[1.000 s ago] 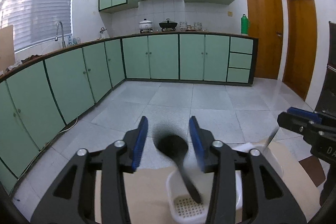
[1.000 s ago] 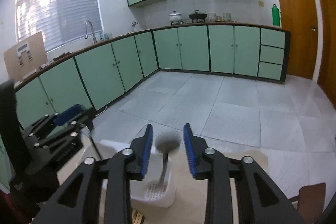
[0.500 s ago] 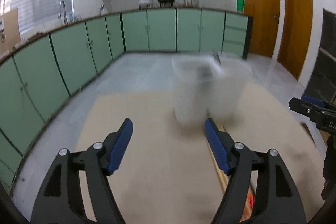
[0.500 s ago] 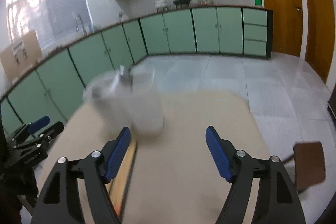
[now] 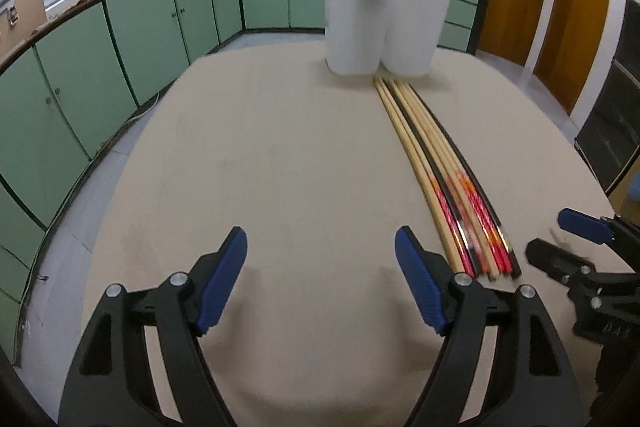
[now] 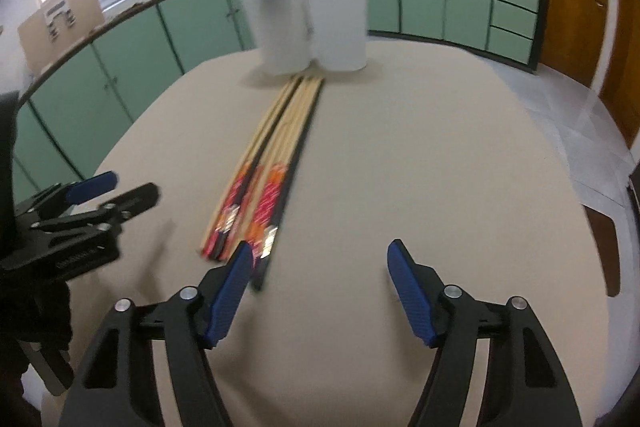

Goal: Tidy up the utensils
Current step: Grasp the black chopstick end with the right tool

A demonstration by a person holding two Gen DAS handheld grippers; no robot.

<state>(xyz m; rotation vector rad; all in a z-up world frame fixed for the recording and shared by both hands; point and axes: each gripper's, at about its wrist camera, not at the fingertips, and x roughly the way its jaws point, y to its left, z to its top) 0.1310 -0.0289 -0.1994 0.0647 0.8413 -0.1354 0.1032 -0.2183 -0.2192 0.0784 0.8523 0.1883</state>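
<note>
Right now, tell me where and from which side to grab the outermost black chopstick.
Grip the black chopstick near its butt end, coming from above with the right hand-held gripper. It lies flat at the bundle's right edge, with bare table beside it for one finger; its tip crowds the white holders.

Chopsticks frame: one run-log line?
left gripper: open, empty | right gripper: open, empty | chopsticks: on table | holders: far end

Wooden chopsticks (image 5: 416, 131), matt tabletop (image 5: 280, 155)
</note>
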